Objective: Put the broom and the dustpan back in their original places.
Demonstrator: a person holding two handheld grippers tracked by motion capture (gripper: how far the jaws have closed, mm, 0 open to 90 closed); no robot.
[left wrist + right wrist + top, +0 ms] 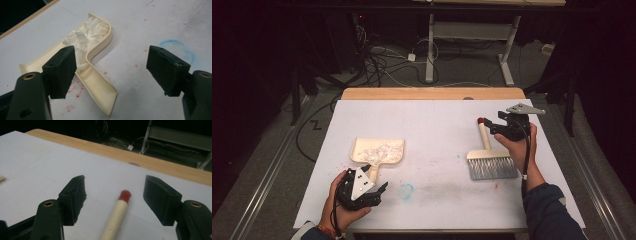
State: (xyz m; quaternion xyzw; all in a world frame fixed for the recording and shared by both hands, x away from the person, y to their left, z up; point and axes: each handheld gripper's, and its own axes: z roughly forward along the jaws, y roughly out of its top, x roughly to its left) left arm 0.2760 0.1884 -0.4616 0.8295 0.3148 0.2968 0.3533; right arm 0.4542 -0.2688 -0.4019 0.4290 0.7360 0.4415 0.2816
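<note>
I am judging that the sweeping is finished and I am letting go of the tools. The dustpan (378,151) is lying on the white sheet (437,115) at the near left, its tray holding white shavings (86,33). My left gripper (371,192) is hovering just near of the handle with its jaws standing wide and nothing between the pads. The brush (490,161) is lying at the right, bristles toward me, red-tipped handle pointing far. My right gripper (493,124) is sitting over that handle with its jaws wide apart, the handle between them but untouched. Next, I judge, I am lifting both grippers straight up and clear without nudging either tool. Room is generous: the middle of the sheet is bare, while the brush is lying nearer the right edge and the wooden table edge (432,93) is running along the far side.
</note>
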